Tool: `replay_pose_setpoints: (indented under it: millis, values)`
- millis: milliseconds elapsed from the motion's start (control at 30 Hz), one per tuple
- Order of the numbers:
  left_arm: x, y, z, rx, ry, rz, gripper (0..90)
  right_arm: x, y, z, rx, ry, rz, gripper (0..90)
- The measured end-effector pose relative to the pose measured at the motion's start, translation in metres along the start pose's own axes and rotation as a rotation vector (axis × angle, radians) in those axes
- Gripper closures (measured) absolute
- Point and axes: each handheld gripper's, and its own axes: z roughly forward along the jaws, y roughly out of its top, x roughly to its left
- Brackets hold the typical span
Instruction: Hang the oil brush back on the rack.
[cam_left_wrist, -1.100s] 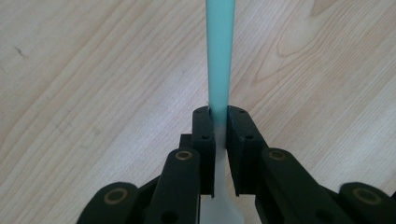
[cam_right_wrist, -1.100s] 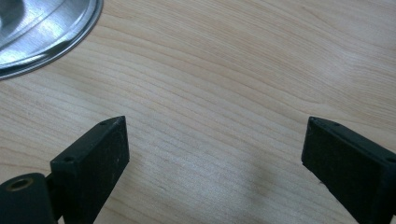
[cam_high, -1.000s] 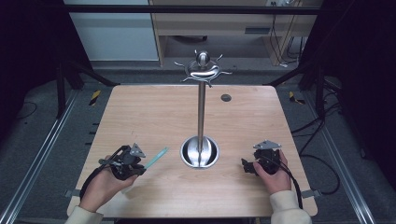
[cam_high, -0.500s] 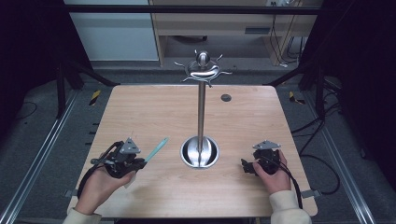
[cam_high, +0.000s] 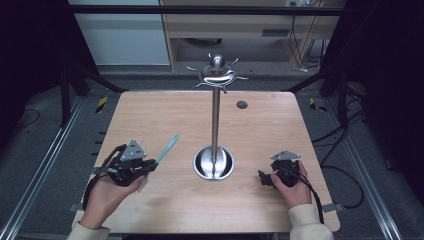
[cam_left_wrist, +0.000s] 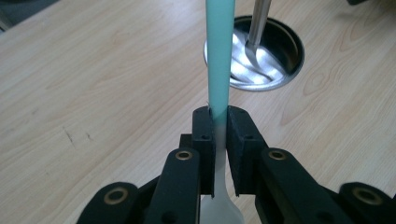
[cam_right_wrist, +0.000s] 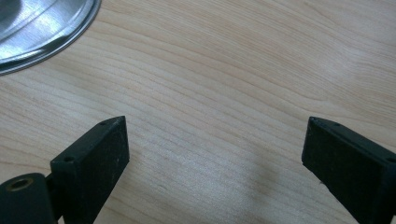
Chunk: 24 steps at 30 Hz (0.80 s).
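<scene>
At the near left of the wooden table (cam_high: 150, 115), the left gripper (cam_high: 148, 167) was clamped on a slim teal-handled utensil (cam_high: 167, 148), its jaws pinching where the teal handle fades into a whitish part. The handle pointed up and away toward the far right, clear of the tabletop. It looked light and stiff, probably smooth plastic, so a hold low on the flat neck, as here, seemed sound, though it might pivot between the jaws. Its whitish working end sat below the jaws, cut off in the left gripper view, so what kind of utensil it was could not be told.

In the middle stood a metal stand (cam_high: 215, 120), its round polished base (cam_high: 214, 162) near and its hooked crown far; the hooks were too small to read.

At the near right, the right gripper (cam_high: 266, 179) rested low over bare wood, jaws spread wide and holding nothing.
</scene>
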Motion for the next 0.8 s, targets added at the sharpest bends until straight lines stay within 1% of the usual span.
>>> replay_pose_setpoints:
  millis: [33,67,100,267,300,567,667,800]
  values:
    - [0.000,0.001,-0.001,-0.010,0.006,-0.001,81.9,0.000,0.000,0.000,-0.002,-0.001,-0.005,8.1]
    - [0.000,0.003,-0.005,-0.033,0.008,-0.009,81.9,0.000,0.000,0.000,-0.003,0.000,-0.004,8.1]
    - [0.000,0.003,-0.005,-0.033,0.008,-0.009,81.9,0.000,0.000,-0.001,-0.005,0.001,0.002,8.1]
    - [-0.002,0.009,-0.014,-0.083,0.023,-0.005,81.9,0.000,0.000,-0.001,-0.005,0.001,-0.002,8.1]
    - [-0.002,0.010,-0.016,-0.086,0.026,0.002,81.9,0.000,0.000,-0.001,-0.006,0.000,-0.002,8.1]
    - [-0.003,0.022,-0.028,-0.149,0.043,-0.004,81.9,0.000,0.000,-0.002,-0.008,0.003,0.005,8.0]
    - [-0.004,0.027,-0.031,-0.168,0.047,0.004,81.9,0.000,0.000,-0.002,-0.007,0.000,0.001,8.1]
    - [-0.005,0.032,-0.034,-0.179,0.050,0.002,81.9,0.000,0.000,-0.002,-0.010,0.004,0.003,8.1]
